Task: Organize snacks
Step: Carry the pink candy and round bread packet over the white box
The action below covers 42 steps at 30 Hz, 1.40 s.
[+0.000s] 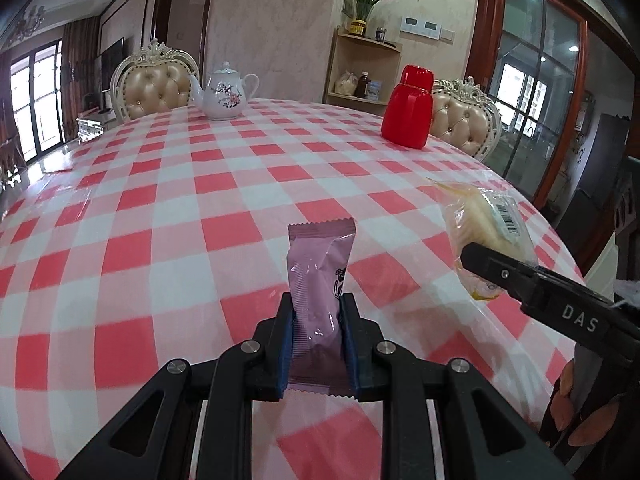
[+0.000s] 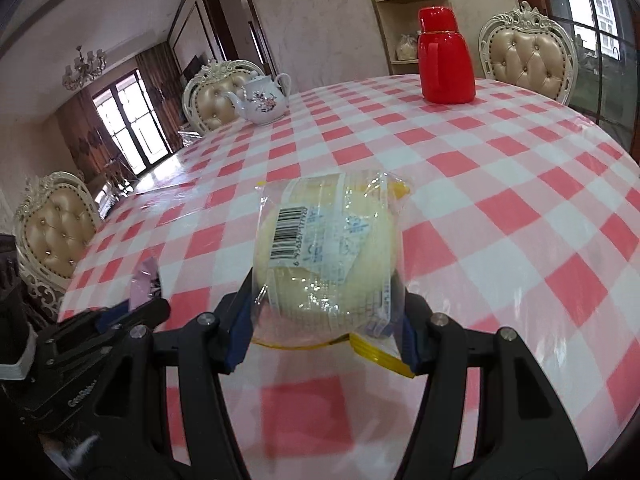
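Gripping a pink packet (image 1: 320, 292) upright in the left tool (image 1: 318, 344), pads pressing both sides, held above the table (image 1: 160, 208). Showing at right the right tool (image 1: 500, 268) clamping a cake pack (image 1: 480, 220), also off the cloth. Standing far back: a teapot (image 1: 224, 94) and a red flask (image 1: 408, 108).

Pinching the cake pack (image 2: 324, 256) between the right tool (image 2: 324, 344) pads, barcode facing up, lifted clear of the table (image 2: 500, 200). Catching the pink packet (image 2: 144, 284) and left tool (image 2: 132, 312) at lower left. Seeing no tray or box for snacks in either view; judging both pickups done, placing not yet begun.
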{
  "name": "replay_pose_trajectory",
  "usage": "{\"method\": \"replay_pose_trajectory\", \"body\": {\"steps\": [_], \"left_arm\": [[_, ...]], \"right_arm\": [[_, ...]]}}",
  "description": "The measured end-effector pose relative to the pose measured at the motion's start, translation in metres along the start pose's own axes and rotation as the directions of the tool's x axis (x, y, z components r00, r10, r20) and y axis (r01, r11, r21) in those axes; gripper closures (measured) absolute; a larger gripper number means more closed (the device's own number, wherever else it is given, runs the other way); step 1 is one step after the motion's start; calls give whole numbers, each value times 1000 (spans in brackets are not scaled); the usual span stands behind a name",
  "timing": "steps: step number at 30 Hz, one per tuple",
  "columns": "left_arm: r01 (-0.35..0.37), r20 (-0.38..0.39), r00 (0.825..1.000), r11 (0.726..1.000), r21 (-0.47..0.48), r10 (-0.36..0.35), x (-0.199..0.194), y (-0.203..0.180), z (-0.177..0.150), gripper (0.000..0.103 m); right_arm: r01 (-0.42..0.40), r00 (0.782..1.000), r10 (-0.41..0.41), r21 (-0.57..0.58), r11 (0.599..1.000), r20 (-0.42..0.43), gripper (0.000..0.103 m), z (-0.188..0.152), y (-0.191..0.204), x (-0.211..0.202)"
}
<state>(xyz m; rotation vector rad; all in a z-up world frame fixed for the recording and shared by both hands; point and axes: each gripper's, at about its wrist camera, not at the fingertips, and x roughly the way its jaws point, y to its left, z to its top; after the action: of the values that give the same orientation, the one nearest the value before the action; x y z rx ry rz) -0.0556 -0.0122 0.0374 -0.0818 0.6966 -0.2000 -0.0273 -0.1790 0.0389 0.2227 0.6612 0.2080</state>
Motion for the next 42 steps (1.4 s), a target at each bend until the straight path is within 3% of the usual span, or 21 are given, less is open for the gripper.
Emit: {"method": "replay_pose_trajectory", "body": {"steps": [19,28,39,42], "left_arm": [[-46,18,999,999,-14,46,-79,13,-52,80],[-131,25,991,990,-52,133,-125,46,-68,80],[-286,36,956,954,-88,290,-180,102,-90,80],[-342,47,937,936,-80,347,-195,113,-97,80]], "right_arm": [[-61,998,63,-118,991,6,41,-33,49,-49],[-152,988,155,-226,962,-7,41,-50,104,-68],[-257,966,254,-369,893,-58,41,-69,183,-71],[-283,958,278,-410,867,-72,41,-76,205,-72]]}}
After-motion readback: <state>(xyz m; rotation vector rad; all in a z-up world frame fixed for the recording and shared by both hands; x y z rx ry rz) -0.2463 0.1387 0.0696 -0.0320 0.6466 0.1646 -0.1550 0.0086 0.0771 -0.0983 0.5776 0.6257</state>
